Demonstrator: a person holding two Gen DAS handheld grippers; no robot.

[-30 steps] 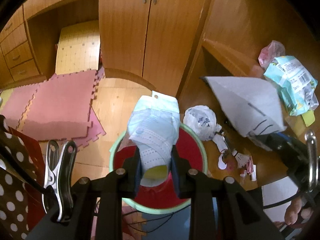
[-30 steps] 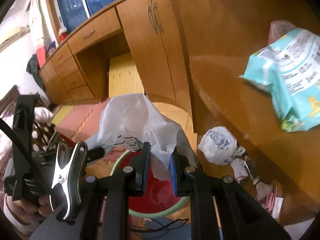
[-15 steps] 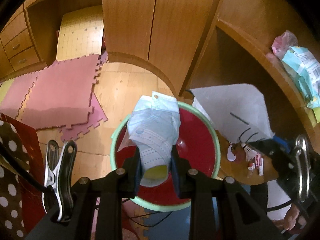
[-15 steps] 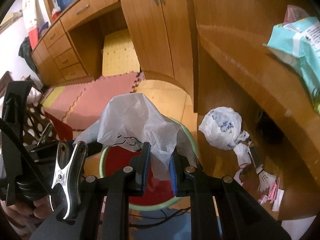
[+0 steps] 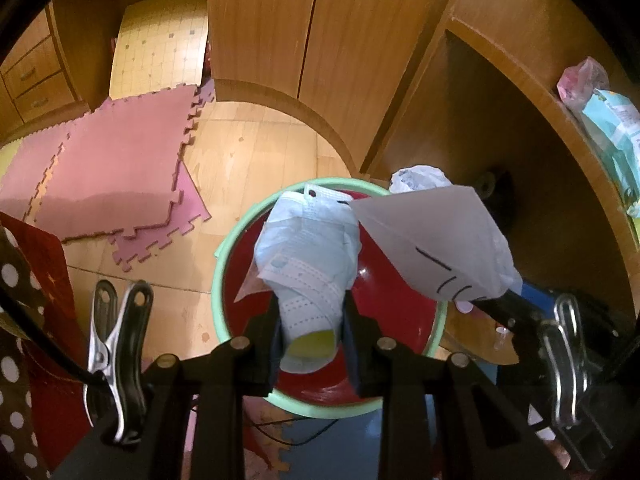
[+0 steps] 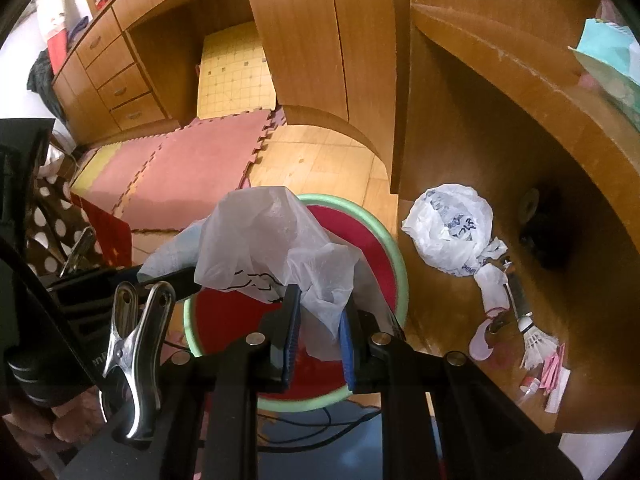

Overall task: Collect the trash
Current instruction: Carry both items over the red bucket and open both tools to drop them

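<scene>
**op_remote:** Both grippers are over the bin right now. My left gripper (image 5: 310, 330) has its jaws clamped on a crumpled blue face mask (image 5: 310, 256), with a yellow-green patch low down between the pads. The right gripper (image 6: 318, 332) is pinched shut on a wad of thin white plastic bag (image 6: 272, 248) with black scribble-like lines on it. Directly below both sets of jaws sits the red bin (image 5: 396, 292) with a pale green rim.

**tinkr:** What can't you see?

**op_remote:** Quite a bit. The mask and the bag block most of the bin's inside, so I can't tell what's in it. The bin's near rim is cut off behind the gripper fingers. Out past the right jaws, to their right, there's a knotted white bag (image 6: 452, 232) lying on the floor in the dark recess under the desk, and beyond that a shuttlecock (image 6: 534, 342) and some small pink and white scraps I can't identify. Something dark and round further back in that recess is too shadowy to name. On the desk edge (image 6: 520, 64) high to the right, a teal packet (image 6: 612, 56) is cropped by the frame.

**tinkr:** And the room?

**op_remote:** Wooden floor (image 5: 256, 152), pink foam puzzle mats (image 5: 120, 168) ahead-left of the jaws, wood cabinet doors (image 5: 304, 24) straight ahead, drawers far left. Some black cable runs under the bin's near side.
</scene>
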